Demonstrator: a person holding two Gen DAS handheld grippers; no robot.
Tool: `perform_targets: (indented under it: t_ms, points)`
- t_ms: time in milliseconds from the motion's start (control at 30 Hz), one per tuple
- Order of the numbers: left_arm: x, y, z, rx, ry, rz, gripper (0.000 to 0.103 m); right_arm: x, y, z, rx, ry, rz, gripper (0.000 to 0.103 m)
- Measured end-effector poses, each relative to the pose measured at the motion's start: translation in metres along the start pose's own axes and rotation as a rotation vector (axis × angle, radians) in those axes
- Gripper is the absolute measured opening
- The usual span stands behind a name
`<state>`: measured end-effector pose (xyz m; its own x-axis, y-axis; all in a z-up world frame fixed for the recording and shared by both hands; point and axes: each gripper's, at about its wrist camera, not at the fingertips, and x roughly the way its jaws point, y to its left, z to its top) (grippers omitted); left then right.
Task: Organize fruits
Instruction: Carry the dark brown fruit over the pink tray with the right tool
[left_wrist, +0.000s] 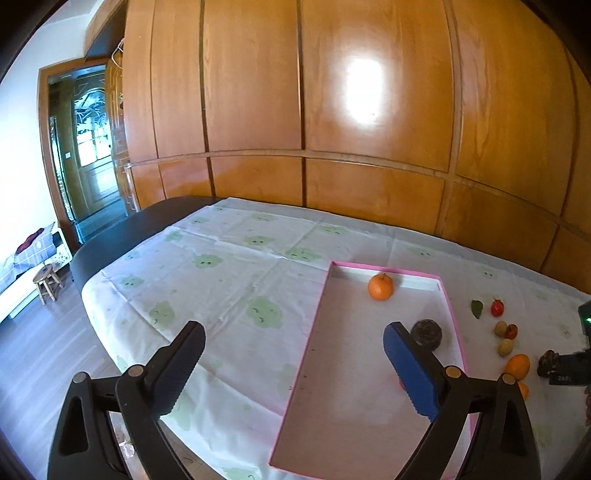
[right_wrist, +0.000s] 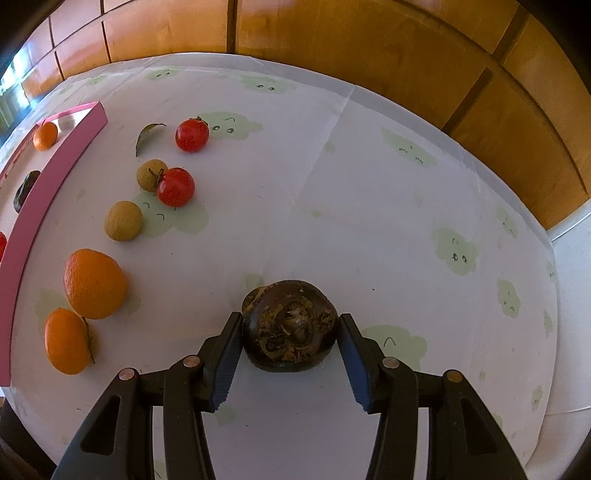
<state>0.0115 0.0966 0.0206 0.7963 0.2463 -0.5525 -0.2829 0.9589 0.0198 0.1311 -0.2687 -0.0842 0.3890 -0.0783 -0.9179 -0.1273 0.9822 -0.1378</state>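
Observation:
A pink-rimmed box (left_wrist: 317, 328) lies on the table and holds an orange (left_wrist: 380, 287) and a dark brown fruit (left_wrist: 427, 334). My left gripper (left_wrist: 291, 354) is open and empty above the box's left edge. My right gripper (right_wrist: 290, 325) is shut on a second dark brown fruit (right_wrist: 290, 328) just above the cloth; it also shows in the left wrist view (left_wrist: 550, 363). Loose on the cloth right of the box (right_wrist: 44, 192) are two oranges (right_wrist: 94, 282), two red fruits (right_wrist: 175, 186) and two tan fruits (right_wrist: 123, 220).
A green leaf (right_wrist: 147, 134) lies near the far red fruit (right_wrist: 192, 134). The table wears a white cloth with green cloud prints (left_wrist: 229, 258). Wooden wall panels (left_wrist: 332, 110) stand behind the table. A doorway (left_wrist: 85, 147) and a stool (left_wrist: 46, 282) are at left.

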Motion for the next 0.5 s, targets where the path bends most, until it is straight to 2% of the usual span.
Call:
perform_targets:
  t_ms: [233, 300, 433, 500]
  points:
    - [0.001, 0.009, -0.001, -0.005, 0.001, 0.014, 0.098, -0.006, 0.002, 0.005, 0.033, 0.036, -0.002, 0.051]
    - [0.002, 0.011, -0.002, -0.005, 0.006, 0.011, 0.098, -0.016, 0.005, 0.005, 0.036, 0.016, -0.006, 0.051]
    - [0.008, 0.012, -0.006, -0.005, 0.025, 0.004, 0.098, -0.053, 0.025, 0.006, 0.023, -0.065, 0.057, 0.051]
    - [0.012, 0.012, -0.010, -0.012, 0.047, -0.009, 0.098, -0.070, 0.044, 0.005, -0.009, -0.099, 0.128, 0.051]
